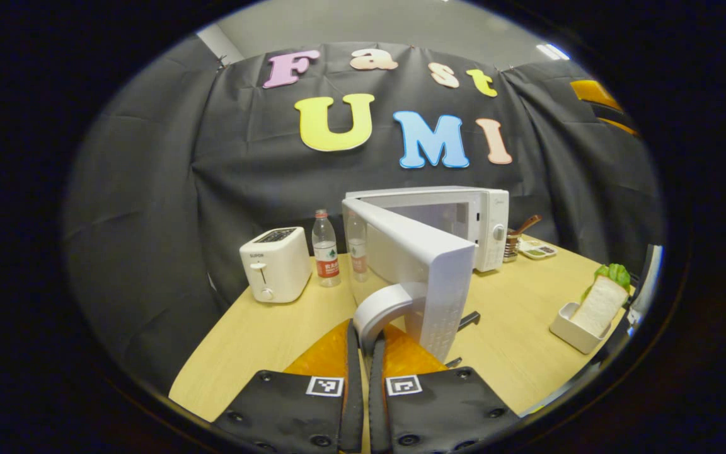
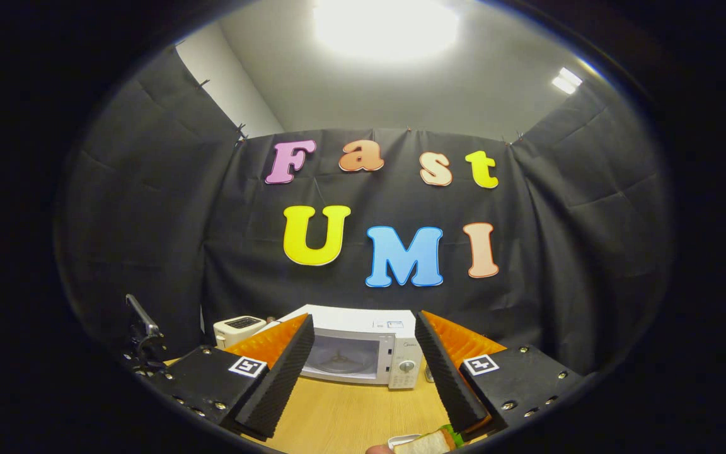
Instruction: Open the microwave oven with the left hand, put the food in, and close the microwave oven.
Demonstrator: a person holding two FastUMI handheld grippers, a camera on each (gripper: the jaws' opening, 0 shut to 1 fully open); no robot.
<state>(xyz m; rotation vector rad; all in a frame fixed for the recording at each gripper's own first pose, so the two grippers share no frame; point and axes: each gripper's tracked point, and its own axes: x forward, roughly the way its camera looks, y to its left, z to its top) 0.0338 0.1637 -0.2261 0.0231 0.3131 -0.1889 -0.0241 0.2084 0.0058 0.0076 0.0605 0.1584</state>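
Observation:
The white microwave [image 1: 486, 221] stands at the back of the wooden table [image 1: 256, 334], its door [image 1: 426, 265] swung out toward me. My left gripper [image 1: 365, 334] is shut on the door's curved white handle [image 1: 379, 306]. A sandwich with lettuce [image 1: 601, 302] leans in a small white tray [image 1: 574, 331] at the table's right edge. In the right gripper view, my right gripper [image 2: 366, 372] is open and held above the table, with the microwave [image 2: 394, 359] and its lit cavity seen between the fingers. The sandwich [image 2: 429, 443] lies just below the fingertips, untouched.
A white toaster [image 1: 275, 263] and two water bottles [image 1: 325, 249] stand left of the microwave. A cup with a spoon [image 1: 514, 243] and a small sauce dish [image 1: 536, 250] sit to its right. A black clamp stand [image 2: 142, 334] rises at the far left.

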